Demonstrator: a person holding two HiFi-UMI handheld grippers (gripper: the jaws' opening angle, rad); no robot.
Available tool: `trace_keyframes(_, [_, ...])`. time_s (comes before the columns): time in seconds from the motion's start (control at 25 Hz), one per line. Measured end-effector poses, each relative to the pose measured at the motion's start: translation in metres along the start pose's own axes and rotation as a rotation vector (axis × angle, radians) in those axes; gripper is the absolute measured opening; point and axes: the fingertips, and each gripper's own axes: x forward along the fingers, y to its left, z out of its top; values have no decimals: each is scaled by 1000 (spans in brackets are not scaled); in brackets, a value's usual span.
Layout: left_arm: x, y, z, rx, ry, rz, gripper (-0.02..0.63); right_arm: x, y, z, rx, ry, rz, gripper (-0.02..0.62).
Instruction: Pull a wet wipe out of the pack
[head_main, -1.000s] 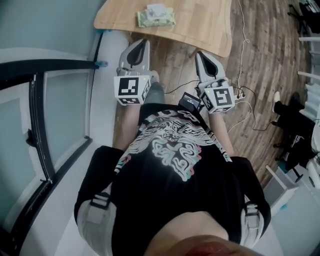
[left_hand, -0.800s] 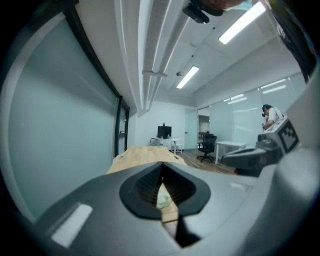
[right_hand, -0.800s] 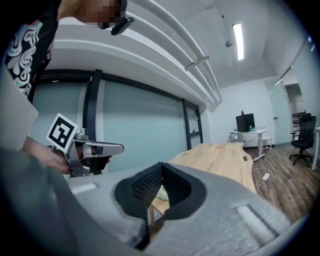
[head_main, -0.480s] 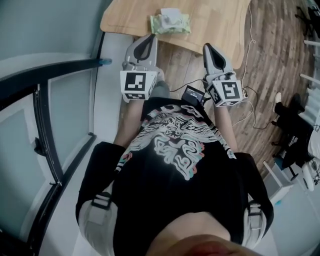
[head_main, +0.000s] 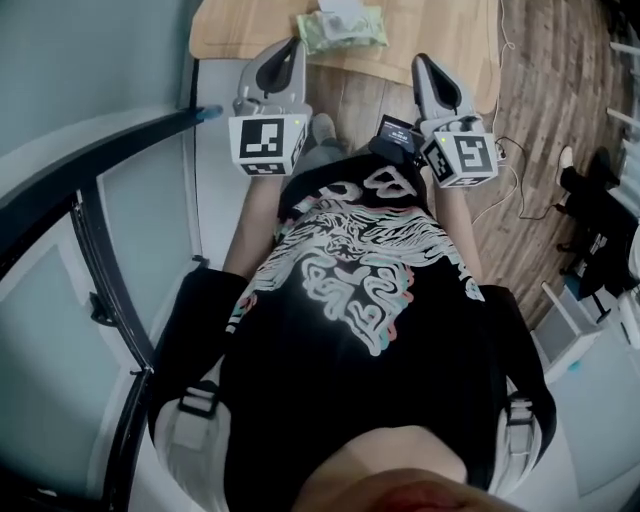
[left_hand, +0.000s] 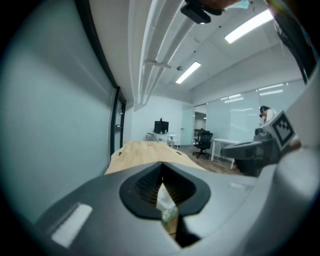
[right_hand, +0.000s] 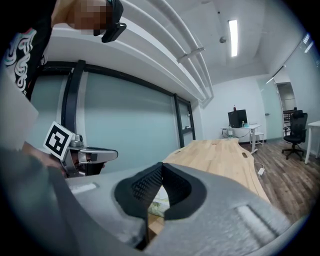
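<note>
Left gripper (left_hand: 161, 165): jaws together, tips meeting, nothing clamped between them
Right gripper (right_hand: 161, 165): jaws closed tip to tip, also empty
Behind the tips: each closed pair leaves a dark ribbed opening, and the wet wipe pack (head_main: 343, 28) shows through it, lying further off and apart from both grippers
Gripper placement: held side by side in front of the person's chest, both pointing at the table (head_main: 430, 45); in the head view their tips reach its near edge, short of the pack
Marker cubes: one on each gripper, left cube (head_main: 265, 145) and right cube (head_main: 462, 158), facing up toward the head camera
Pack position: flat on the table close to the near edge, ahead of the gap between the two grippers and nearer the left one; green, with a pale patch on top
Table: light wood, rounded corner, running long and narrow away from the grippers
Person: black shirt (head_main: 350, 290) with a pale swirled print fills the lower head view
Surroundings: wood floor (head_main: 540, 100) with a thin cable to the right, dark-framed glass partition (head_main: 100, 300) to the left, desks and an office chair far behind
</note>
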Motion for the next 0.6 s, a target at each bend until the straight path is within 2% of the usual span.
trace_keyframes(0.32, [17, 1, -13, -6, 34, -10, -11, 11, -25, -17, 52, 38, -32, -2])
trace_keyframes(0.6, [42, 0, -19, -4, 46, -1, -11, 33, -41, -27, 24, 80, 1, -2])
